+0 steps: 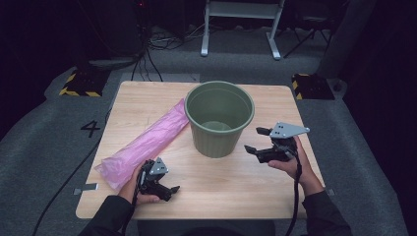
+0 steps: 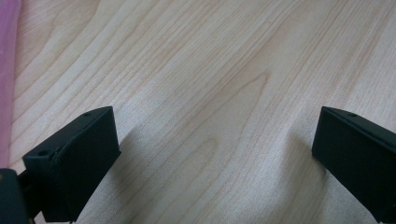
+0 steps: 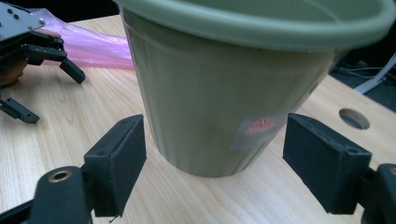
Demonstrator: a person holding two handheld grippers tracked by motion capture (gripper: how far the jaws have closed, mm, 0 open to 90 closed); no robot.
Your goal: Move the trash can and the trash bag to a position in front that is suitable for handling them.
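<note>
Green bin (image 1: 219, 118) upright near the middle of the desk (image 1: 246, 191), mouth up and empty, apparently parked there to take a liner. Pink bag roll (image 1: 145, 142) flat on the desk, slanting from the near left corner up to the bin's left side, touching or nearly touching its wall, handy for the left hand. Right tool (image 1: 256, 139) level just to the right of the bin, jaws spread wide and empty, aimed at the wall as if to steady it; in the right gripper view the bin (image 3: 229, 88) between both pads but clear of them. Left tool (image 1: 169, 191) low over bare wood beside the roll's near end, released, nothing between the jaws, tipped down toward the desk. Left hand (image 1: 137, 189) curled around its handle, right hand (image 1: 290, 164) gripping from below, forearms in from the near edge
</note>
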